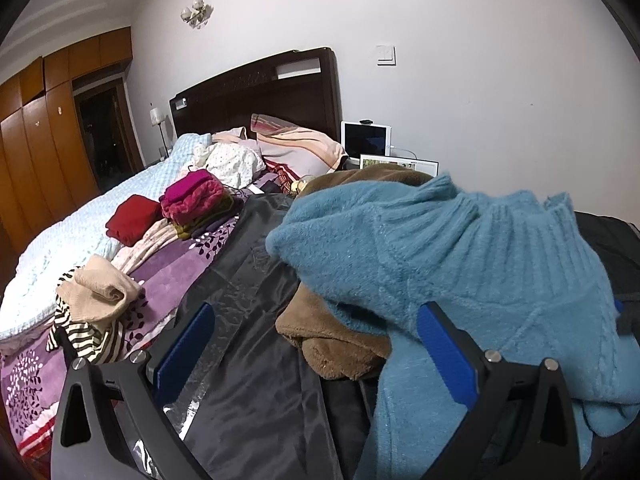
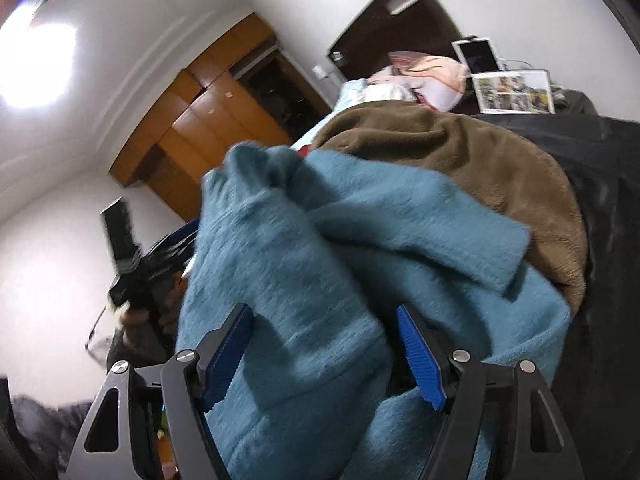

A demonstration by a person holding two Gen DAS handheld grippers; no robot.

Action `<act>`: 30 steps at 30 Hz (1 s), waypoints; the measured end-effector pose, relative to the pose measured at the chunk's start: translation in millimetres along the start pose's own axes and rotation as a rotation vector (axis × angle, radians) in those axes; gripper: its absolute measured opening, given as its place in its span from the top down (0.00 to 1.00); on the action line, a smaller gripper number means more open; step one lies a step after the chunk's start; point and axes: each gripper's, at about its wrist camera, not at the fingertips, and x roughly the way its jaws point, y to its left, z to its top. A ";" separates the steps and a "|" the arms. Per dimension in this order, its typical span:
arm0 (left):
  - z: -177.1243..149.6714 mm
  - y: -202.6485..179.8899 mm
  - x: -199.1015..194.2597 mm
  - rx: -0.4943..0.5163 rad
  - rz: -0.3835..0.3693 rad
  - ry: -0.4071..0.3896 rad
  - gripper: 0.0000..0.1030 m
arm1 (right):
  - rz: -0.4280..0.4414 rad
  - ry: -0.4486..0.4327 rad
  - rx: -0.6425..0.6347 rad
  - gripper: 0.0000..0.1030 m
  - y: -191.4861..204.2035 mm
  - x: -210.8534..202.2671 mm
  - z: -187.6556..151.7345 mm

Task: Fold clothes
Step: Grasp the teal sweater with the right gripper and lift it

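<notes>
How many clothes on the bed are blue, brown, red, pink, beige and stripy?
Blue: 1, the sweater
Brown: 1, the fleece
Red: 1, the folded top
Pink: 1, the knit on the stack
Beige: 1, the bundle
Stripy: 1, the cloth under it
Total: 6

Home bedroom, bed [image 1: 80, 240], dark headboard [image 1: 256, 96], wooden wardrobe [image 1: 36, 136]

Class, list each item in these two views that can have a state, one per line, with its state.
Blue sweater: unfolded, heaped over the brown fleece.
Brown fleece: crumpled, partly covered.
Magenta knit pile: folded, stacked.
Red garment: folded.
Tablet: screen dark.
Left gripper: open.
Right gripper: open, astride the sweater.
</notes>
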 end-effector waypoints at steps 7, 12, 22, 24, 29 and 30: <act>-6.0 2.5 4.0 -0.017 -0.004 0.011 0.01 | 0.014 -0.017 -0.213 0.59 58.6 -22.2 -27.5; -9.0 7.5 1.2 -0.023 -0.003 0.011 0.01 | -0.015 0.014 -0.361 0.59 89.5 -14.4 -38.6; -13.1 13.0 -4.0 -0.022 -0.006 0.012 0.01 | -0.047 0.096 -0.210 0.50 65.8 52.3 3.5; -14.1 15.5 -4.6 -0.021 -0.006 0.011 0.01 | -0.087 0.091 -0.232 0.66 71.8 49.1 0.0; -14.9 22.3 -5.8 -0.017 -0.024 -0.002 0.01 | -0.219 0.027 -0.312 0.73 98.0 9.4 -21.6; -14.6 22.2 -6.9 -0.013 -0.035 -0.010 0.01 | -0.247 0.010 -0.312 0.73 101.1 -0.9 -25.1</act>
